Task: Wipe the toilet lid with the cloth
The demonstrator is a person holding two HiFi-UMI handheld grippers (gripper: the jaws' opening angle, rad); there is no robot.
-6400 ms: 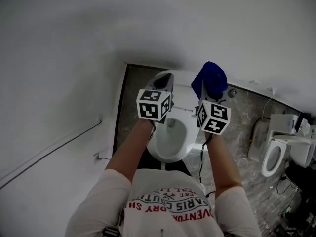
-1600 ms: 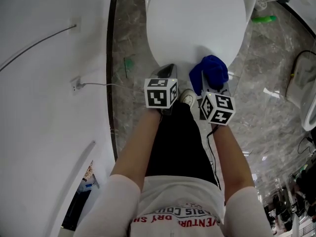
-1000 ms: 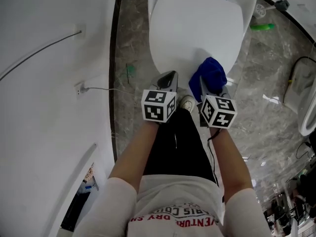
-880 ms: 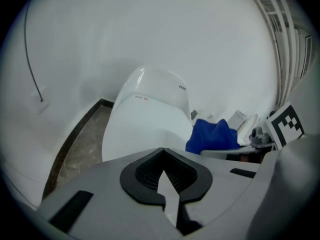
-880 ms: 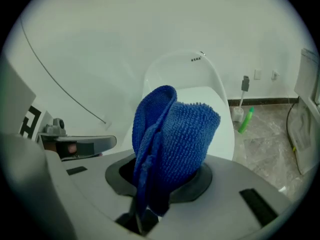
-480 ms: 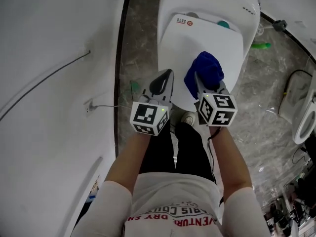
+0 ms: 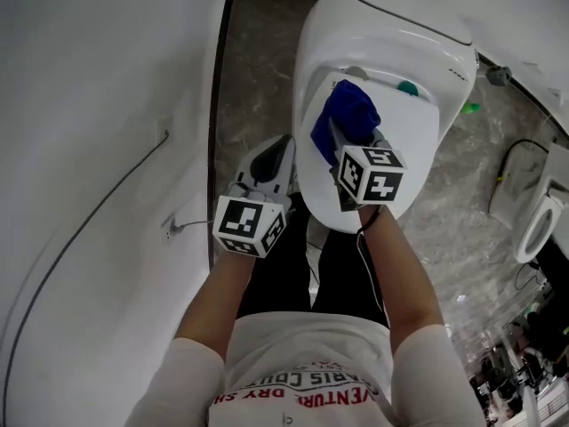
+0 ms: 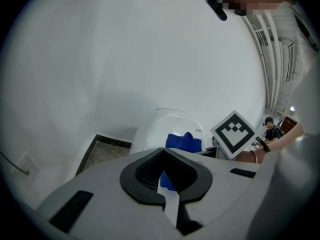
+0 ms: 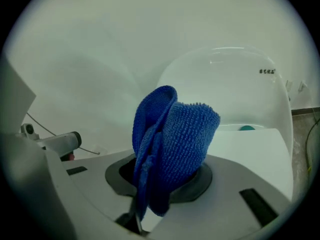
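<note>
Gripping the cloth: the right gripper, its jaws pinched on a bunched fold of the blue cloth. The rest of the fabric stands up in a loose wad past the jaw tips.
Cloth, place: at the tip of the right gripper, over the rear part of the toilet lid. No view shows whether it touches the lid.
Cloth, handling: judged light, soft and limp, and not fragile. The looped pile should drag a little on a smooth surface rather than skate. It will fold over under pressure, so the wad ahead of the jaws is the working face.
Cloth, hold: the present pinch, low on the bundle, looks sound. A hold nearer the middle of the fabric would likely leave less loose cloth to flop.
Toilet lid: white, closed, hard and glossy, lying below and ahead of the right gripper.
Teal spot: near the lid's far edge, ahead and to the right of the cloth. What it is cannot be told.
Cistern: white and rounded, beyond the lid, further ahead of both grippers.
Left gripper: jaws pressed together with nothing between them. It is held off the lid's left edge above the floor, left of and a little behind the right gripper.
Step, judged: cloth posed at the lid's rear, and no wiping stroke is evident yet.
</note>
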